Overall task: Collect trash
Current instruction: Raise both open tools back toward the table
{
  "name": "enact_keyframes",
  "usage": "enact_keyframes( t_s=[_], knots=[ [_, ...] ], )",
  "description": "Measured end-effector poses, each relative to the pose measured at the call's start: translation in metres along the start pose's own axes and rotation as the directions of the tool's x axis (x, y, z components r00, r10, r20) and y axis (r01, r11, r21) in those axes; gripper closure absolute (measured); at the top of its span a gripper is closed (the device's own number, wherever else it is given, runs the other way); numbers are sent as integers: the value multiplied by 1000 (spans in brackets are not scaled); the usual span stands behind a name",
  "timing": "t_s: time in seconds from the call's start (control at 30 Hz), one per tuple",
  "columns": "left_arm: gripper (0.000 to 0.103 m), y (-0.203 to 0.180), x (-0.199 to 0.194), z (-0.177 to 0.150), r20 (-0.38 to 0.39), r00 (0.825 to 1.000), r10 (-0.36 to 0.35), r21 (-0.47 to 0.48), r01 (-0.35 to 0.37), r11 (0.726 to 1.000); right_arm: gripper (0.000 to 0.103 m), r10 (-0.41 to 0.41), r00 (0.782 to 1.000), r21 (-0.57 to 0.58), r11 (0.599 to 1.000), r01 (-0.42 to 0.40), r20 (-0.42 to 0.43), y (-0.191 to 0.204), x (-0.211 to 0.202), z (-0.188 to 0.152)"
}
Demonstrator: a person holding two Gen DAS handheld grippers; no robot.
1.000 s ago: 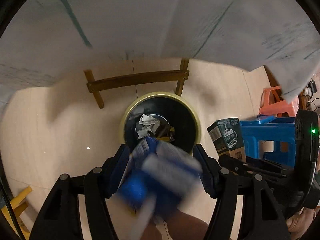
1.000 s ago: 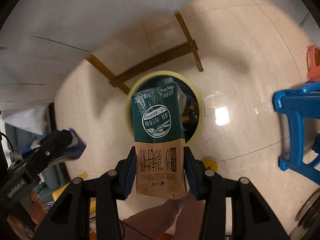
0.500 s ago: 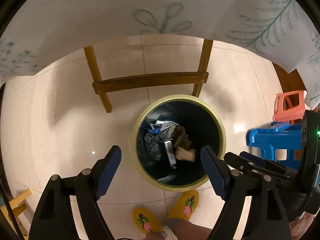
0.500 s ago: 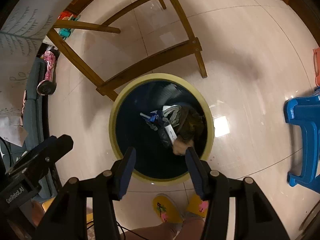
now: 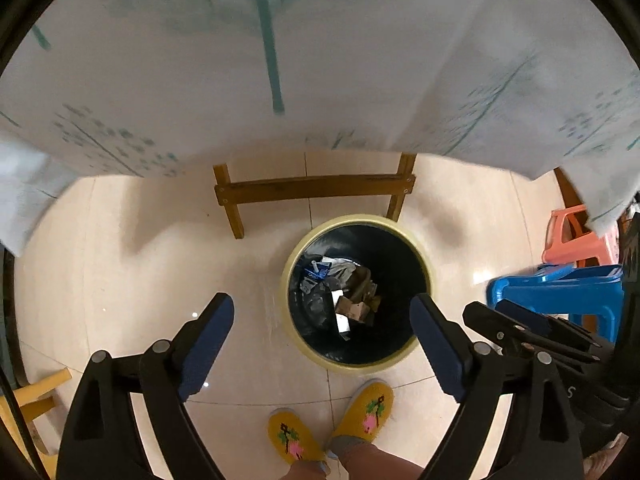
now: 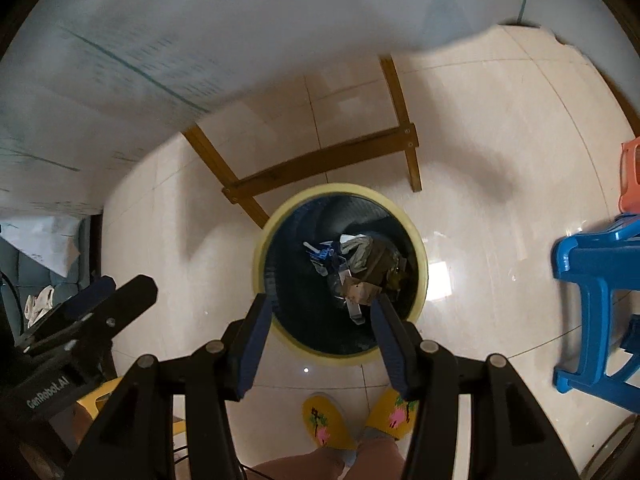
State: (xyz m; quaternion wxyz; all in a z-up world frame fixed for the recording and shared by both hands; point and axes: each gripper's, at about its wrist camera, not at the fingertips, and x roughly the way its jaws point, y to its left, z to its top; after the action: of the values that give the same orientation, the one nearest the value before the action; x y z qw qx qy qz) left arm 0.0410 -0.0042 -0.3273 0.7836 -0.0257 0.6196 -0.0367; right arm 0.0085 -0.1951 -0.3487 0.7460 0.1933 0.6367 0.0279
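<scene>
Item: trash bin (image 5: 357,222), yellow-rimmed, on floor. Contents: carton, wrappers and paper scraps (image 5: 352,304) at bin bottom. Left tongs (image 5: 322,322) and right tongs (image 6: 320,320): above bin, spread wide, holding nothing. Status: visible trash deposited; remaining trash, if any, lies out of view.

Trash (image 5: 348,300) in bin (image 5: 294,332), stools (image 5: 568,288) right

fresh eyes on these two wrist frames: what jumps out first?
The yellow-rimmed bin on the tile floor, dead centre under both cameras, with crumpled trash piled at its bottom. Both the left gripper and the right gripper hang above it, open and empty. Bright yellow slippers stand just below the bin, and a blue plastic stool sits off to the right.
</scene>
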Motion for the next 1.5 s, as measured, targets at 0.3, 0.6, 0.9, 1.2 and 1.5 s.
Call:
enact_keyframes(
  t_s=[0.3,0.6,0.9,1.2,1.5],
  knots=[
    [6,-8,-120,11,51,999,-4,-5,5,1000,51,32,999,-18,999,-31,12,31,-105,-1],
    [1,-15,-233,26,160,987,-15,10,13,1000,51,100,992,-92,991,-93,74,68,-216,5],
    [1,-21,-325,42,339,941,14,-11,-10,1000,51,174,963,-231,965,-125,207,96,-304,20],
    [1,-33,-386,56,475,877,72,-17,-73,997,51,245,924,-331,933,-143,294,115,-361,40],
    [1,-32,-410,82,521,844,130,-54,-120,991,51,290,902,-325,928,-183,320,128,-371,70]
  ],
)
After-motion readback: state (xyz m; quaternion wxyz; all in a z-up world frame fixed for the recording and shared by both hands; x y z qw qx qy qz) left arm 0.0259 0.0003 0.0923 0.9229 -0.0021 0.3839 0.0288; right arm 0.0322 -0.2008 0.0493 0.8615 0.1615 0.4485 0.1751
